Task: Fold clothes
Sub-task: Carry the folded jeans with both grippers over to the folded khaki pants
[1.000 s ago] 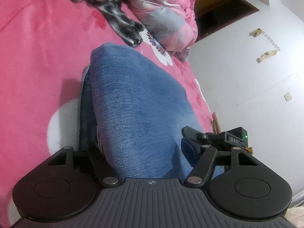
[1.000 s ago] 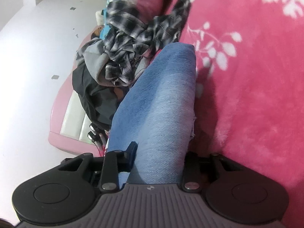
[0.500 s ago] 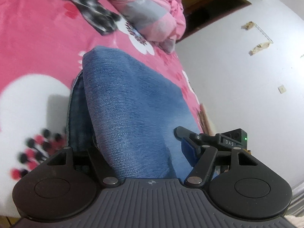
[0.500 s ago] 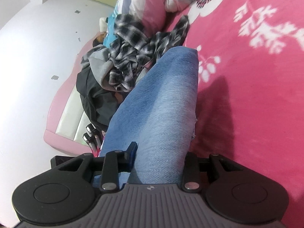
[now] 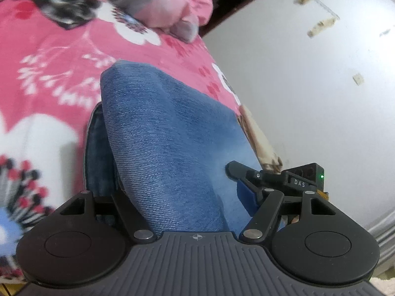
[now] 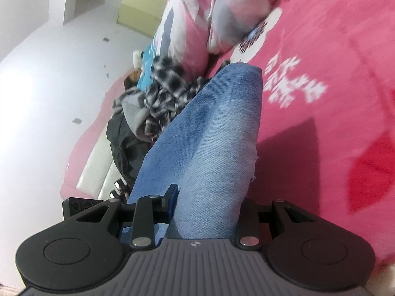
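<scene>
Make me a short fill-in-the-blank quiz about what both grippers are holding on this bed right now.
1. Both grippers are clamped on folded blue ____.
2. The bedspread under the garment is mainly ____.
3. The crumpled shirt in the pile beyond has a black-and-white ____ pattern.

Missing words: jeans; pink; plaid

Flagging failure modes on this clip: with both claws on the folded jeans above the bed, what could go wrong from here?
1. The folded jeans bulge thickly through the left claw and right claw; a layer might slip and undo the fold.
2. The pile of unfolded clothes lies close beyond; setting down there could snag the checked shirt.
</scene>
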The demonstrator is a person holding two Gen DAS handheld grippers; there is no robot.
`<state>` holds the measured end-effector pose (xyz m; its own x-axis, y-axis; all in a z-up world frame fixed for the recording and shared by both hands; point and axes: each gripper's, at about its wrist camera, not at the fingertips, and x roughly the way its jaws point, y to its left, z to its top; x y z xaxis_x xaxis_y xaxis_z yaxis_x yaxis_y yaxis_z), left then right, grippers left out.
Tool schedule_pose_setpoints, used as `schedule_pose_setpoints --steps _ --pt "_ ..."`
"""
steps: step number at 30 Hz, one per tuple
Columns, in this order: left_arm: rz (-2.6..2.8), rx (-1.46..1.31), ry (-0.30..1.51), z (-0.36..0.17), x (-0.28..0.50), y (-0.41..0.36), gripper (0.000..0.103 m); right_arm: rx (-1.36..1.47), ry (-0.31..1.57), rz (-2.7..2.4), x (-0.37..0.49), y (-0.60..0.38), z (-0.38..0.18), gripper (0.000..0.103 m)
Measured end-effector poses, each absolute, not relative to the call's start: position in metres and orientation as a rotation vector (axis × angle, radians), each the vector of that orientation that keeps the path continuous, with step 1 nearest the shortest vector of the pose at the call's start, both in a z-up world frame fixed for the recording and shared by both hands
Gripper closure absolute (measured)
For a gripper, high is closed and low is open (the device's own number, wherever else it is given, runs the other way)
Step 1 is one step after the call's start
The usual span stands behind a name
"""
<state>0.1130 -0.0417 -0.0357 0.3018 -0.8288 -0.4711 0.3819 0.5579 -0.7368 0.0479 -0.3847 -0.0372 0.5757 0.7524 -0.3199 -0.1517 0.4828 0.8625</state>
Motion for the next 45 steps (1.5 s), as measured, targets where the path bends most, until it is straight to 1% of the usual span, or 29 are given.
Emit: schedule_pose_setpoints --steps 7,14,22,27,32,38,42,45 --pt "-0.938 -0.506 0.947 -0.025 0.12 -0.087 0.033 0.926 0.708 0.567 0.027 -0.423 -0.026 0.068" --pt "-1.058 -0.451 0.937 -0.011 0.132 -0.139 0.033 0.942 0.593 0.458 -0.007 -0.459 -0.009 0.068" --pt "-1.202 -0.368 0.948 0.006 0.163 -0.231 0.033 0.959 0.439 0.312 -0.032 -0.522 0.005 0.068" --pt "-1.275 -0.336 0.931 0.014 0.184 -0.3 0.033 0.938 0.396 0.239 -0.022 -0.578 0.024 0.068" --pt "-1.347 -0.374 0.966 0.015 0.224 -0.377 0.033 0.873 0.365 0.141 -0.009 -0.632 0.047 0.068" --pt "-1.385 -0.384 0.978 0.011 0.251 -0.454 0.032 0.904 0.4 0.144 0.027 -0.721 0.048 0.067" --pt "-1.399 -0.41 1.017 0.0 0.265 -0.495 0.032 0.944 0.464 0.18 0.056 -0.773 0.042 0.067" --pt "-1.398 -0.399 1.038 -0.008 0.269 -0.516 0.032 0.912 0.531 0.18 0.078 -0.798 0.038 0.067"
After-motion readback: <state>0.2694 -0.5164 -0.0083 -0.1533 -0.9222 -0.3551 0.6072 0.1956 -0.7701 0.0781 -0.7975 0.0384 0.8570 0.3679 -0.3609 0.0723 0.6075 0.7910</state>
